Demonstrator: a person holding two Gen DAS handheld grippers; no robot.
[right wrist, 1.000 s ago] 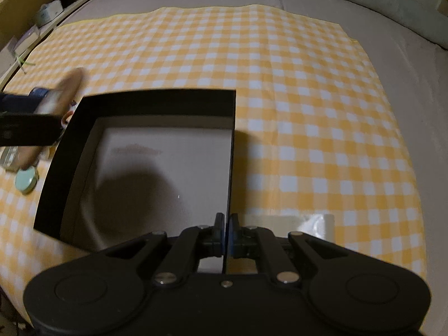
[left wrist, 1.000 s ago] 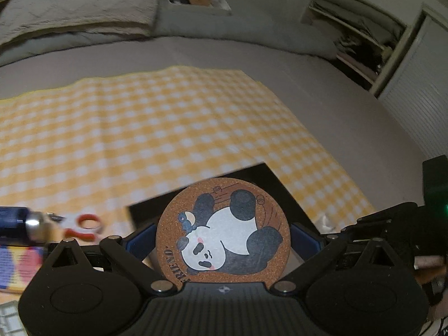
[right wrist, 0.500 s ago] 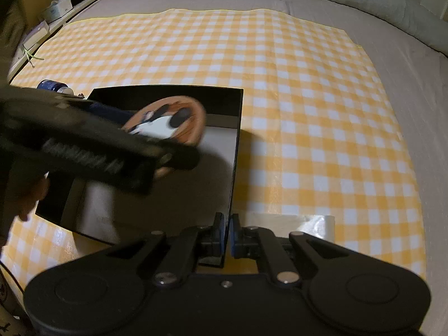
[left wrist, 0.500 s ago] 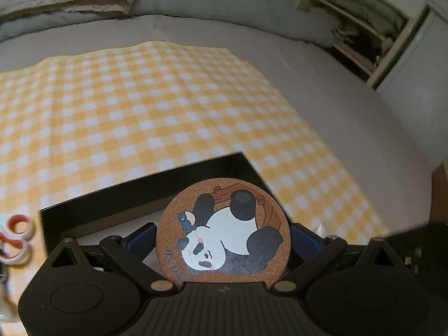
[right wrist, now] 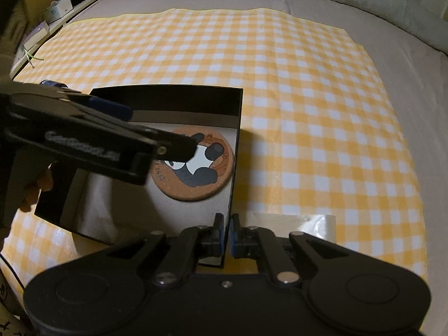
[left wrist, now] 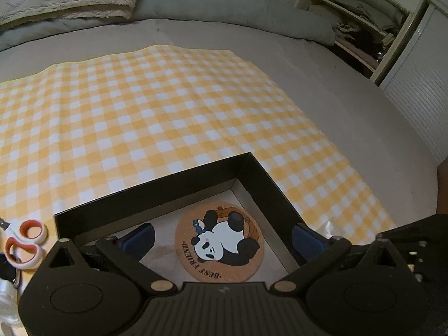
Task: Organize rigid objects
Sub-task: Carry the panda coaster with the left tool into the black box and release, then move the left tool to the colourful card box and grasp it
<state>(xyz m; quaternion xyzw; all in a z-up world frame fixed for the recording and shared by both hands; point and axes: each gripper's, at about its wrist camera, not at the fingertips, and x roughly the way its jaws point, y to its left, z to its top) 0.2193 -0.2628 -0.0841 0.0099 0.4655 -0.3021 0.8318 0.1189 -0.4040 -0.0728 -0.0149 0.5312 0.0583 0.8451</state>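
Observation:
A round cork coaster with a panda picture point(left wrist: 219, 242) point(right wrist: 196, 165) lies flat on the pale floor of an open black box point(left wrist: 156, 190) point(right wrist: 168, 98), near its right wall. My left gripper point(left wrist: 222, 235) point(right wrist: 156, 128) hovers over the box, open, its blue pads wide on either side of the coaster and not touching it. A hand holds it at the left of the right wrist view. My right gripper point(right wrist: 226, 224) is shut on the box's near right wall, pinching the thin black edge.
The box stands on a yellow-and-white checked cloth point(left wrist: 168, 106) spread over a grey bed. Orange-handled scissors point(left wrist: 25, 243) lie left of the box. A strip of clear tape point(right wrist: 316, 224) lies on the cloth right of my right gripper. Pillows and shelves are beyond.
My left gripper carried the coaster over the box, lowered and opened; the coaster now lies inside the box. My right gripper kept its hold on the box wall.

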